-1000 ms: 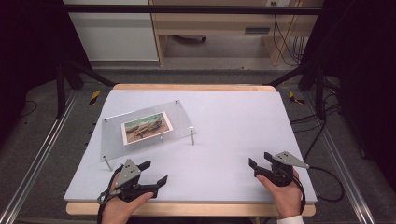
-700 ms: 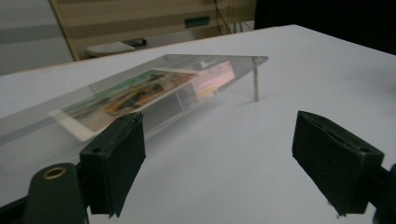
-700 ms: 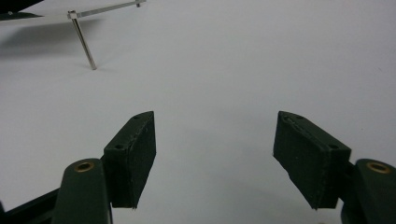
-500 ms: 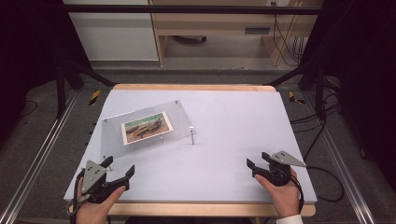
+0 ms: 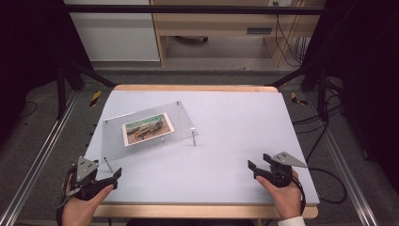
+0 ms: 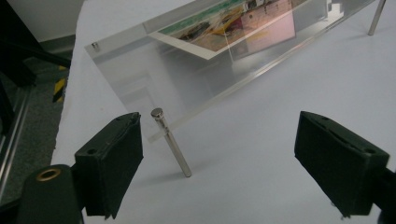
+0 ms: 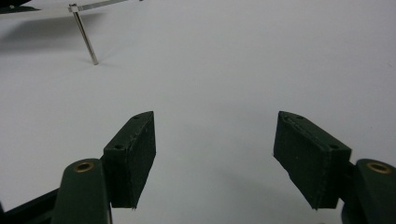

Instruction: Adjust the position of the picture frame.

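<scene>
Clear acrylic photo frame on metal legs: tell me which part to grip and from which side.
Grip the clear acrylic photo frame by its near-left corner edge, just above the slanted silver metal leg, coming in from the table's front-left. The plate sits raised and tilted on thin legs, so its rim is free above and below. The open left gripper already faces that corner; probably close one jaw over and one under the plate, clear of the leg.
</scene>
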A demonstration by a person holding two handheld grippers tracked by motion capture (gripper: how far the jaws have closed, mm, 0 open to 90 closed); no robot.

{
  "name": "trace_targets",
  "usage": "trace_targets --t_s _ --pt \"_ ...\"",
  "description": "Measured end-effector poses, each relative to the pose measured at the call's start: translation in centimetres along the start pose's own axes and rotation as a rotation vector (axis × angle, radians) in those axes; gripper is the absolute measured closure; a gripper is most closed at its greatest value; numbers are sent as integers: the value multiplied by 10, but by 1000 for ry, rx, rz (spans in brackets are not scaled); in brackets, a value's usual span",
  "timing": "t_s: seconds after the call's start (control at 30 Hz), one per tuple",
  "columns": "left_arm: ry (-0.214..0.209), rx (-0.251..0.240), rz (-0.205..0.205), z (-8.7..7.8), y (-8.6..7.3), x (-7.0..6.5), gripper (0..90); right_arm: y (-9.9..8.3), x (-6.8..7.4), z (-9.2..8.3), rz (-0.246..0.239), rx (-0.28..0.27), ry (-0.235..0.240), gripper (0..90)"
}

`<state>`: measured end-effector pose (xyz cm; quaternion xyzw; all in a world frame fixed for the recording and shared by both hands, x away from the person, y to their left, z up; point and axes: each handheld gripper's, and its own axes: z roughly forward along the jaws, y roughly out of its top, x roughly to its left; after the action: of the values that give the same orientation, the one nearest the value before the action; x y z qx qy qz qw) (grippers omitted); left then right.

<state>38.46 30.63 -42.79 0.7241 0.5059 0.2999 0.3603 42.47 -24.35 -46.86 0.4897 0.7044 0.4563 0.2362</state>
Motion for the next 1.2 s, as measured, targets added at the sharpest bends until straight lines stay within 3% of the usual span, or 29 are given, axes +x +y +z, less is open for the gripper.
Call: trace_targets --t_s 0.2,0.3,0.37,0.4,0.5,0.6,0.8,1.07,1.2 --pt "-9 83 -15 15 -9 15 188 0 0 0 1 2 1 297" --pt "17 121 16 24 -15 22 212 0 0 0 -2 -1 1 298" --pt "21 113 4 26 -17 26 224 0 1 0 -1 0 1 297" --pt "0 95 -30 28 -19 31 260 0 1 1 -6 1 0 297" --pt "-41 70 -71 31 -22 32 297 0 2 2 -5 1 -2 297" --pt "-45 76 -56 36 -22 31 338 0 2 2 -6 2 0 298" --pt "-49 82 -63 40 -20 29 432 0 2 2 -6 3 0 298" --pt "-30 62 -90 46 -19 37 584 0 3 3 -9 4 0 298" --pt "-38 54 -101 47 -20 37 613 0 3 4 -11 7 -1 297"
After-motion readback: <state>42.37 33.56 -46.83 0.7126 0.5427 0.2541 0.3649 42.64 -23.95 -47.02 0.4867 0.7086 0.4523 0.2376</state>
